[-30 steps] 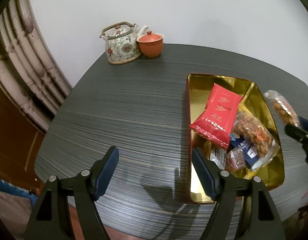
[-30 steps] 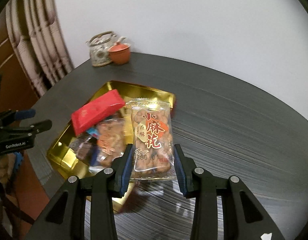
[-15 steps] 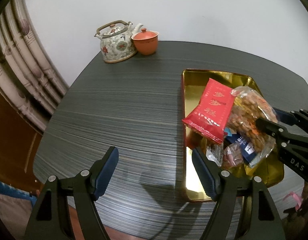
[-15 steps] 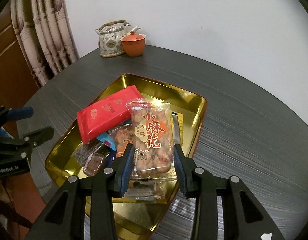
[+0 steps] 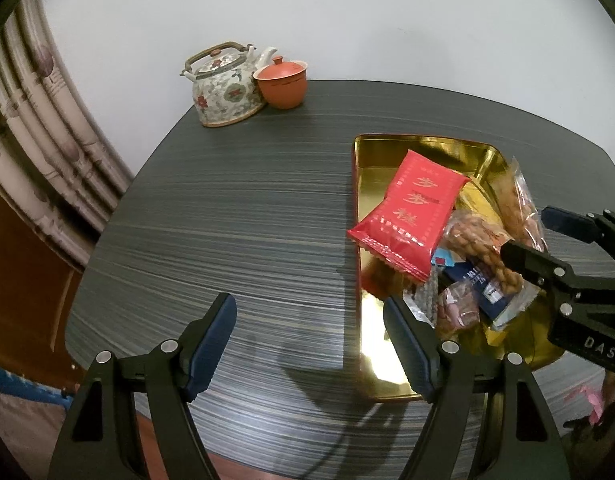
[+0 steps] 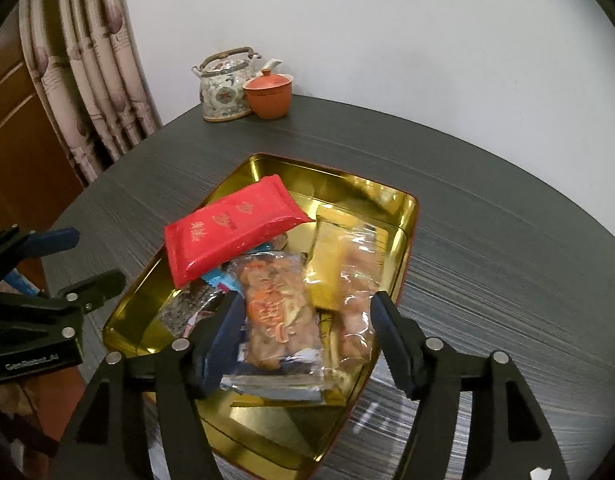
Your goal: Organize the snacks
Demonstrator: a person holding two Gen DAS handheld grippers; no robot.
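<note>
We see the clear bag of fried twists (image 6: 357, 280) lying in the gold tray (image 6: 403, 208), against its right wall and tipped partly on edge, just beside a second clear snack bag (image 6: 275, 304). A red packet (image 6: 231, 228) rests across the pile, with small wrapped sweets (image 5: 459, 306) beneath. Our right gripper (image 6: 307, 334) has just been opening; its jaws now stand apart around the near ends of both bags, and the pads press on neither. Our left gripper (image 5: 309, 344) hangs wide and empty over the dark table (image 5: 227, 216), left of the tray. A flowered teapot (image 5: 223, 88) and an orange lidded cup (image 5: 281, 84) stand together at the far edge.
</note>
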